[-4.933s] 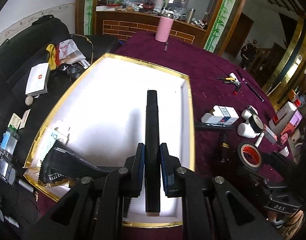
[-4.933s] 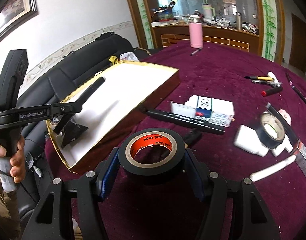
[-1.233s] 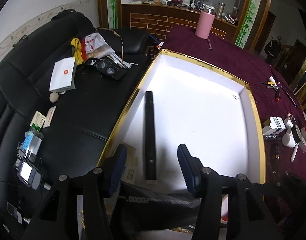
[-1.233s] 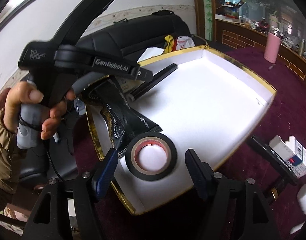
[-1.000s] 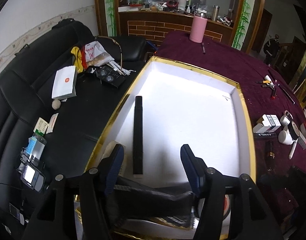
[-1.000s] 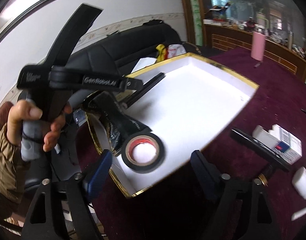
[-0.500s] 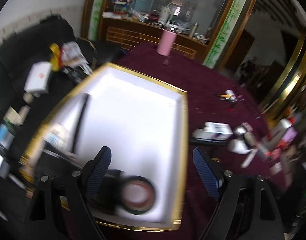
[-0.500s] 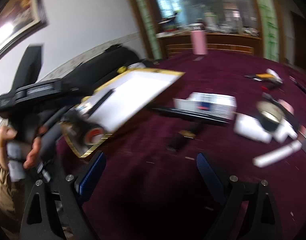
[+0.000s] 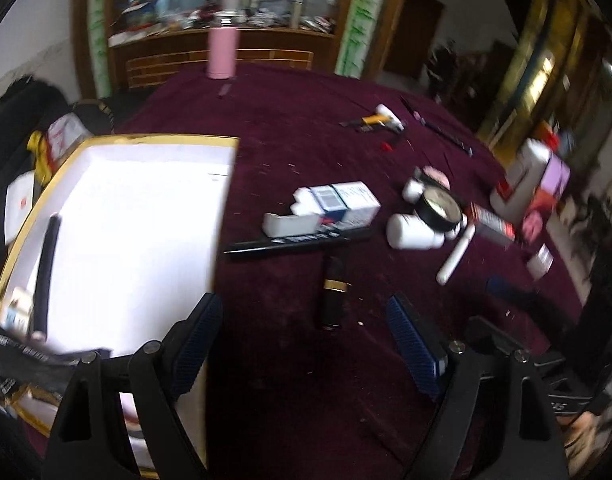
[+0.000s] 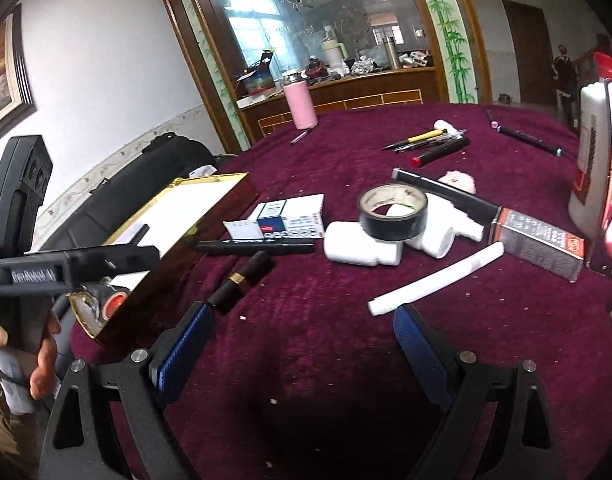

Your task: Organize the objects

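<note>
Red-cored tape now lies in the box, both tools spread empty over the cloth.

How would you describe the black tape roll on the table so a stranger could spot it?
Start at the white tray with the gold rim, then move right past the blue-and-white box. The black tape roll is perched on white bottles, the only ring there.

I am seeing the tray sitting at the counter's left edge, a long marker lying inside it. Right of the tray, a carton is lying behind another marker, and a tape roll is resting on bottles further right.
</note>
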{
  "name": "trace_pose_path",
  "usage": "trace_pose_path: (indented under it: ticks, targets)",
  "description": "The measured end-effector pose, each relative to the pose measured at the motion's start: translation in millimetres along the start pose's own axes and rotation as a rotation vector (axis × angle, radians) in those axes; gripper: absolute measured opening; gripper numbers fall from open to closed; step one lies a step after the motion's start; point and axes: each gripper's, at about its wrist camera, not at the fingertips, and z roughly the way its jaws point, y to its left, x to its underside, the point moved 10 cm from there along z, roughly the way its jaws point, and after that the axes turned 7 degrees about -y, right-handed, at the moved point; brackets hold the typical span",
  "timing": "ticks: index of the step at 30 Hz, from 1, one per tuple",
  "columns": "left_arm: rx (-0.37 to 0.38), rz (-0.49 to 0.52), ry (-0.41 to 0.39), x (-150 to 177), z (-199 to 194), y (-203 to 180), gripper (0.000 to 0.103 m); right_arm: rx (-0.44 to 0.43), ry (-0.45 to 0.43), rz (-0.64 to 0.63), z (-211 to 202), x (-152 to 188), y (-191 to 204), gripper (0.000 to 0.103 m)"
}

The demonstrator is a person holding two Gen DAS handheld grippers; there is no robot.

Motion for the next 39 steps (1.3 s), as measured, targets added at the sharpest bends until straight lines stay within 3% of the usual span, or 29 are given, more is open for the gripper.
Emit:
trace_pose_path:
  ticks: [4, 10, 13, 15, 17, 22, 24, 39]
  targets:
    - [0.01, 0.064, 0.042, 10.8, 25.8, -22.7, 0.083, 0.013, 0.006, 0.024, -3.1, 4.8, -11.7, 0.095]
    - [-0.028, 0.111, 0.056, 12.3, 53.1, -32.1, 0.072, 0.029, -0.016, 0.075, -6.6, 6.7, -30.8, 0.095]
    - [-0.047, 0.093, 0.073, 12.3, 65.8, -27.2, 0.061, 0.018, -0.033, 0.098, -7.0, 6.9, -34.0, 0.095]
    - [-0.048, 0.086, 0.087, 13.3, 72.4, -25.7, 0.042, 0.003, -0.039, 0.113, -7.6, 6.6, -34.3, 0.095]
    - [-0.044, 0.079, 0.106, 15.6, 80.0, -25.0, 0.031, -0.004, -0.039, 0.121, -7.2, 6.4, -34.4, 0.095]
    - [-0.068, 0.112, 0.077, 16.0, 83.3, -28.0, 0.028, -0.009, -0.025, 0.139, -5.0, 7.9, -36.3, 0.095]
    - [-0.068, 0.109, 0.075, 17.1, 82.4, -26.9, 0.017, -0.011, -0.024, 0.137, -4.8, 8.1, -35.7, 0.095]
    - [0.052, 0.028, 0.078, 35.6, 62.7, -25.6, 0.017, 0.029, 0.009, 0.137, -1.3, 6.8, -40.6, 0.095]
